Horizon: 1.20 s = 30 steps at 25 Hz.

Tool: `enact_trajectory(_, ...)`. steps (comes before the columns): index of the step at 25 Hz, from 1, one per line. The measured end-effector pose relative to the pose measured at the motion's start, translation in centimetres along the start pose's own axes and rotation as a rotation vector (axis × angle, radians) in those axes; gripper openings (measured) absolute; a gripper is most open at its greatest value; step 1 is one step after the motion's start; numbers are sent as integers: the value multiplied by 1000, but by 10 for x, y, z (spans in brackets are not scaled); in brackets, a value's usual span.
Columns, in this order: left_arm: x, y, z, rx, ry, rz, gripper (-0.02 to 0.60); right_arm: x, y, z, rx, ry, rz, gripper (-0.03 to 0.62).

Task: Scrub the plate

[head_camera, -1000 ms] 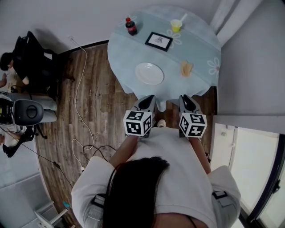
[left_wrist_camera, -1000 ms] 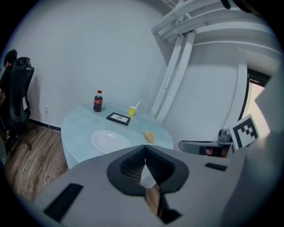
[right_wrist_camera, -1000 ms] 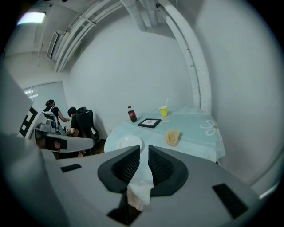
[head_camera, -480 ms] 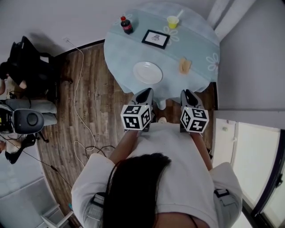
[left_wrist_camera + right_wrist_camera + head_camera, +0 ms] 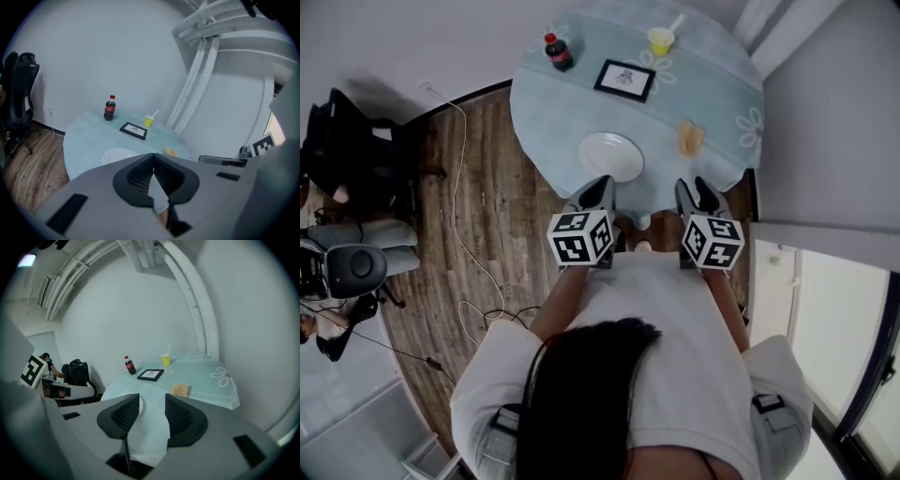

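Pale blue cloth printed with daisies covers a round table [image 5: 572, 103] that stands against white walls on a wood-plank floor [image 5: 502, 234]. On it, a white plate [image 5: 611, 156] lies near the 7 o'clock edge, empty and apart from the other things. The left gripper [image 5: 597, 190] has its jaws closed together on nothing, and the plate sits just beyond its tips at 12 o'clock. The right gripper [image 5: 698, 192] has just been opening; its jaws stand apart with nothing between them, and the plate is at its 10 o'clock. A cola bottle [image 5: 555, 52] with a red label stands at 10 o'clock, a black picture frame [image 5: 624, 80] near the middle, a yellow cup [image 5: 661, 40] at 1 o'clock and a tan sponge [image 5: 692, 139] at 4 o'clock. No writing on them is legible.
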<state>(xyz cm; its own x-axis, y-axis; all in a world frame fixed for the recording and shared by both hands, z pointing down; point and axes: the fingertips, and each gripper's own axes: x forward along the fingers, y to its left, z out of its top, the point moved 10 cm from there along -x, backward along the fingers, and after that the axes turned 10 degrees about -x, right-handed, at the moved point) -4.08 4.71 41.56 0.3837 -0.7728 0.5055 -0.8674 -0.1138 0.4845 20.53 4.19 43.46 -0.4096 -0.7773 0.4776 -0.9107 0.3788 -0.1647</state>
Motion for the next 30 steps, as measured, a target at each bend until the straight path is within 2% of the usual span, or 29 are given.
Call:
enact_trajectory(7,19,18,24,-10,19,-24,9,32,-3,17,-12,-6,-72,153)
enact_trajectory(13,31,39,41,-3,41,-25,9,61,-11,30,-68,41,-125,153)
enact_trajectory(18,39,51,53,1,52,-24,9,80,-16,36,-68,64,-163,153)
enact_trajectory(26,47,65,62,0,73,-12,9,113,-27,32,-117,137,-199,164)
enact_trajectory(30,49,72,66,0,79,6,9,132,-37,25,-129,214,-228,164)
